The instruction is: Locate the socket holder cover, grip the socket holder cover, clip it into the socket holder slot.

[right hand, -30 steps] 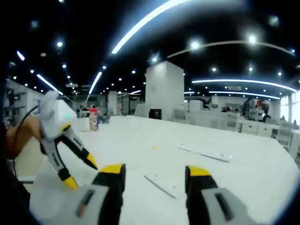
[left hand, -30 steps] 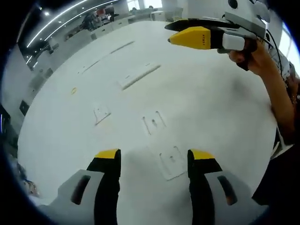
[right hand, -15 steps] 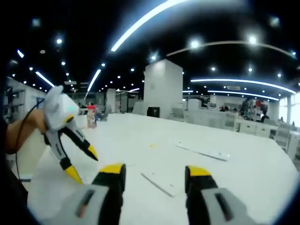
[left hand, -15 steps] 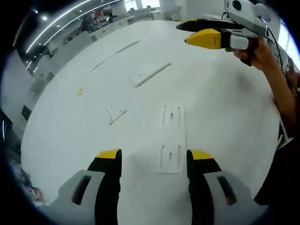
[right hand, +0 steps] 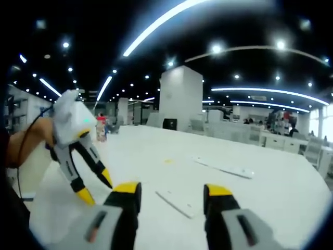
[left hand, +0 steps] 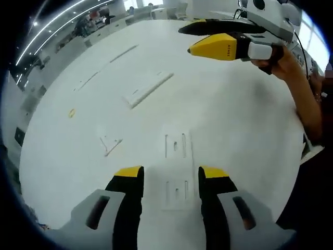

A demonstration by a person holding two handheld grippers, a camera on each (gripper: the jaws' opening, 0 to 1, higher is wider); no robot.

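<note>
A broad white table is seen, its parts laid flat for reach. At lower centre of the left gripper view, the socket holder cover lies between the parted, empty jaws of the left gripper, apparently lined up for gripping. At upper right, the right gripper is held aloft, jaws apart, empty.

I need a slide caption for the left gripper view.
Open left gripper hovers above white socket strip on table.
</note>
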